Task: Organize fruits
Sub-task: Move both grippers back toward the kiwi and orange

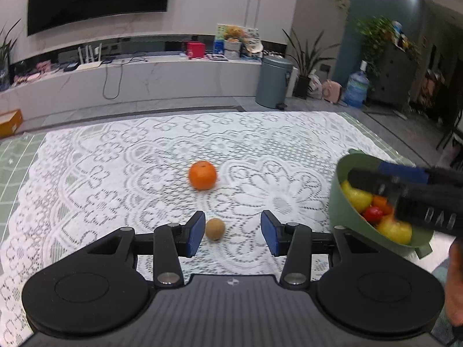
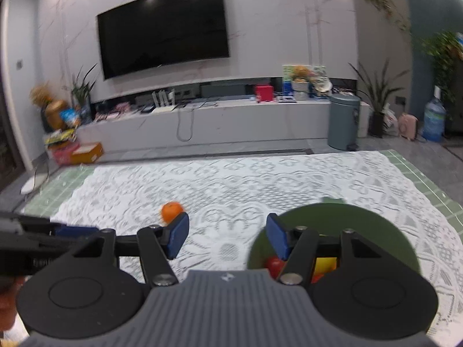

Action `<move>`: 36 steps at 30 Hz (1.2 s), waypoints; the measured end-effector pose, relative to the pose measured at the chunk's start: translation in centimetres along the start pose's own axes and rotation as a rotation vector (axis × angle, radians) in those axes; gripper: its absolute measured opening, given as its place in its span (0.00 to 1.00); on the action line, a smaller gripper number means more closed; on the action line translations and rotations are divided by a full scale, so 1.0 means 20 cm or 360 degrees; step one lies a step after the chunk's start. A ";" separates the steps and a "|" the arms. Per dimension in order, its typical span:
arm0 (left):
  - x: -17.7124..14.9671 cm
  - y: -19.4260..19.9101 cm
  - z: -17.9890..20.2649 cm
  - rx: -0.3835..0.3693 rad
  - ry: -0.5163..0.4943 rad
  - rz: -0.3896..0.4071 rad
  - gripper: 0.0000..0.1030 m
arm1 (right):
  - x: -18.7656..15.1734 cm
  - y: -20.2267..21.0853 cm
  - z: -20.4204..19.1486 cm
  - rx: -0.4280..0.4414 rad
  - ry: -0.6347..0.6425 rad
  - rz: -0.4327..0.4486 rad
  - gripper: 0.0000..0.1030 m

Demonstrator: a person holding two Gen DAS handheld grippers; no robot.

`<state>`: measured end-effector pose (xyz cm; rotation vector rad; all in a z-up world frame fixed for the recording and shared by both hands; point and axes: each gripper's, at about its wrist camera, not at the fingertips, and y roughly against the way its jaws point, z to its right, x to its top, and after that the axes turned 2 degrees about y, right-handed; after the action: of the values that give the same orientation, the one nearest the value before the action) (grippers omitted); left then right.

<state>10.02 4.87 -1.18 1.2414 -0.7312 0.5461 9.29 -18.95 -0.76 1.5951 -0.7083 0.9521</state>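
An orange [image 1: 202, 175] lies on the white lace tablecloth [image 1: 115, 173]. A small brown fruit [image 1: 215, 229] lies nearer, between the jaws of my open left gripper [image 1: 231, 235], close to the left pad, not held. A green bowl [image 1: 335, 199] at the right holds yellow, red and orange fruits [image 1: 358, 198]. My right gripper [image 2: 227, 235] is open and empty above the bowl [image 2: 376, 222]; it shows in the left wrist view [image 1: 405, 190] over the bowl. The orange [image 2: 171, 211] shows beyond its left pad.
The table's far edge faces a TV cabinet [image 1: 144, 78], a grey bin [image 1: 275, 82] and potted plants [image 1: 303, 63]. A green mat [image 1: 17, 156] shows under the cloth at the left. My left gripper shows at the left in the right wrist view [image 2: 43, 237].
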 end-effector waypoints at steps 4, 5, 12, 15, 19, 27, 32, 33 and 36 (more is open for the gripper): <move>-0.02 -0.01 -0.08 0.0013 0.0062 0.0005 0.51 | -0.03 -0.07 -0.14 0.0021 0.0147 -0.0027 0.55; -0.02 -0.02 -0.09 0.0028 0.0069 0.0005 0.51 | -0.04 -0.09 -0.17 0.0028 0.0178 -0.0039 0.55; -0.04 -0.05 -0.16 0.0055 0.0103 0.0011 0.51 | -0.09 -0.24 -0.30 0.0008 0.0361 -0.0136 0.44; -0.03 -0.09 -0.19 0.0026 0.0144 -0.0009 0.51 | -0.09 -0.31 -0.31 0.0011 0.0391 -0.0179 0.33; -0.03 -0.13 -0.21 0.0004 0.0171 -0.0008 0.51 | -0.10 -0.38 -0.32 0.0033 0.0421 -0.0222 0.28; -0.04 -0.23 -0.25 -0.0009 0.0220 -0.0056 0.51 | -0.12 -0.51 -0.36 0.0067 0.0493 -0.0282 0.17; -0.06 -0.30 -0.24 -0.0028 0.0186 -0.0098 0.47 | -0.12 -0.58 -0.37 0.0070 0.0490 -0.0327 0.17; -0.07 -0.31 -0.24 -0.0041 0.0175 -0.0111 0.46 | -0.12 -0.58 -0.37 0.0064 0.0494 -0.0331 0.17; -0.08 -0.34 -0.23 -0.0064 0.0129 -0.0139 0.46 | -0.12 -0.59 -0.36 0.0053 0.0496 -0.0344 0.17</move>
<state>14.80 7.63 -7.44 1.2009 -0.6141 0.5048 16.39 -9.42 -8.10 1.4738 -0.2991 1.0253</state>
